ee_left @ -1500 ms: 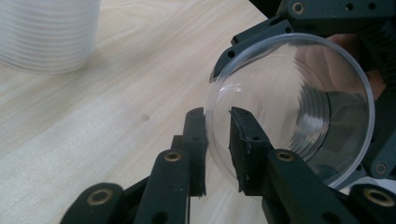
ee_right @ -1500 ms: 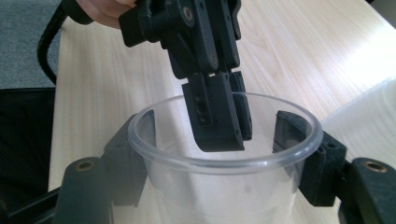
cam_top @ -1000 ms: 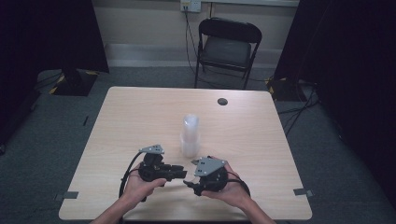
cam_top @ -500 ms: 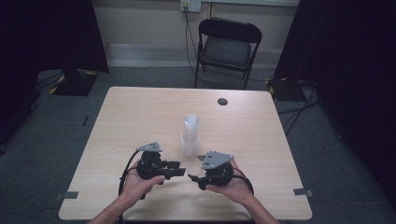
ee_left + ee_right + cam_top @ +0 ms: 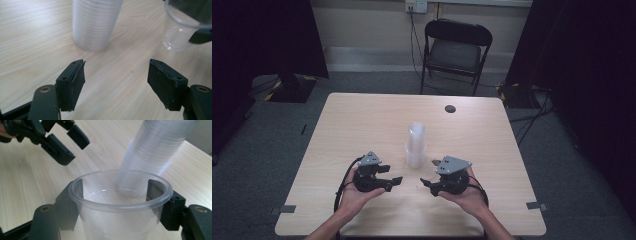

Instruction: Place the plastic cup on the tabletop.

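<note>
1. Dark curtains hang on both sides of the room, and I see a grey carpeted floor (image 5: 267, 150) running up to a pale back wall.
2. Filling the middle of my high view is a light wooden table (image 5: 362, 125), its grain running side to side.
3. Behind the table's far edge stands a black folding chair (image 5: 457, 50), apart from the table, with cables hanging down the wall behind it.
4. Near the table's centre stands a tall stack of clear plastic cups (image 5: 415, 145), upright, rim down on the wood.
5. My left gripper (image 5: 393, 182) is held in the person's left hand (image 5: 354, 195), low over the table, near and to the left of the stack. Its jaws stand wide apart with nothing between them; the left gripper view shows bare wood in the gap.
6. My right gripper (image 5: 427, 181) sits in the right hand (image 5: 464, 195), just right of the stack, with its tips facing the left gripper's.
7. Its jaws are closed against a single clear cup (image 5: 120, 205), one pad on each side just under the rim, mouth towards the camera.
8. Smallest is a dark round disc (image 5: 450, 108) near the table's far edge, well apart from everything else.
</note>
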